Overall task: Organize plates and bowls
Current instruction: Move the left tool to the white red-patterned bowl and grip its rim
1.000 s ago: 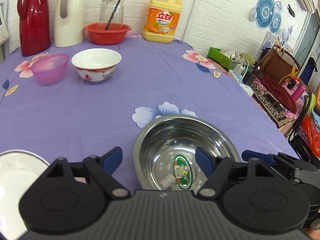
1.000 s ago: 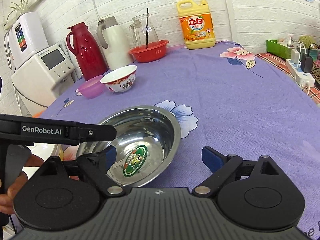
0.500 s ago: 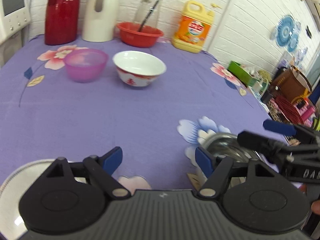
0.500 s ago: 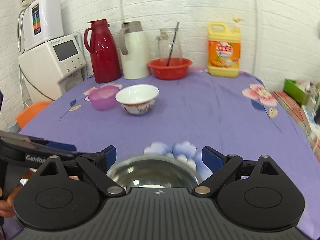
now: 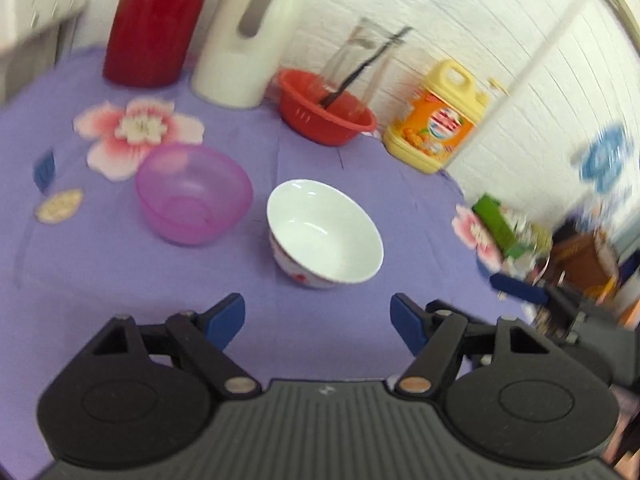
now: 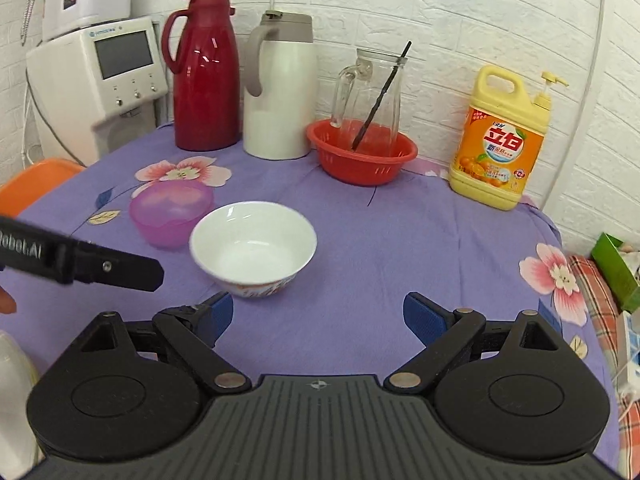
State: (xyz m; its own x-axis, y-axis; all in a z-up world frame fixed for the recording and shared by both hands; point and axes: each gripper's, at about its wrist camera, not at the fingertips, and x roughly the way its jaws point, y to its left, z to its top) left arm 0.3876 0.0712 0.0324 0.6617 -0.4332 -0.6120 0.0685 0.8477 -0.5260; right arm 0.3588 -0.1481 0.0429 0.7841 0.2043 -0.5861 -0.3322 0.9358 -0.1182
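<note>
Purple floral tablecloth [image 6: 400, 248] against a white brick wall [image 6: 480, 8].
Both grippers, left [image 5: 318, 314] and right [image 6: 318, 318], gape empty just short of the white bowl [image 6: 253, 246].

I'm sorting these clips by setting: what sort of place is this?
Most likely a home kitchen or dining corner: a table under a floral cloth, thermos jugs, a dish soap bottle and a countertop water dispenser.

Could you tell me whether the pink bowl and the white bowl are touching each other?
Apart. The left wrist view shows a strip of purple cloth between the pink bowl and the white bowl; in the right wrist view they overlap, which hides the gap.
</note>
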